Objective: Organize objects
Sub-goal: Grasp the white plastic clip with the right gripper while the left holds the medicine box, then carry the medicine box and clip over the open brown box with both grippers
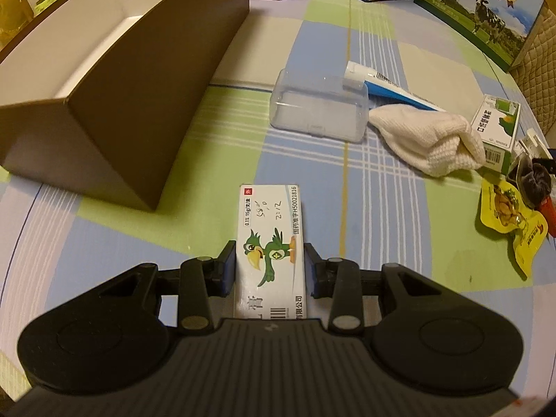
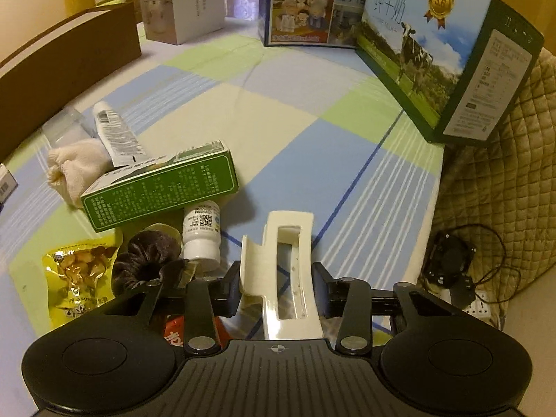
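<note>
My left gripper (image 1: 271,266) is shut on a white ointment box (image 1: 269,229) with a green parrot, held just above the checked tablecloth, right of the open brown storage box (image 1: 114,80). My right gripper (image 2: 276,286) is shut on a cream hair claw clip (image 2: 285,271) near the table's right edge. Left of it lie a white pill bottle (image 2: 201,234), a dark scrunchie (image 2: 147,260), a yellow snack packet (image 2: 78,274), a green carton (image 2: 160,187), a rolled white cloth (image 2: 73,170) and a toothpaste tube (image 2: 116,135).
A clear plastic case (image 1: 318,104) lies ahead of the left gripper, with the tube (image 1: 385,88), cloth (image 1: 431,139) and green carton (image 1: 497,128) beyond. Milk cartons (image 2: 427,52) stand along the far edge. A quilted chair (image 2: 497,180) and a power strip (image 2: 479,307) are off the right edge.
</note>
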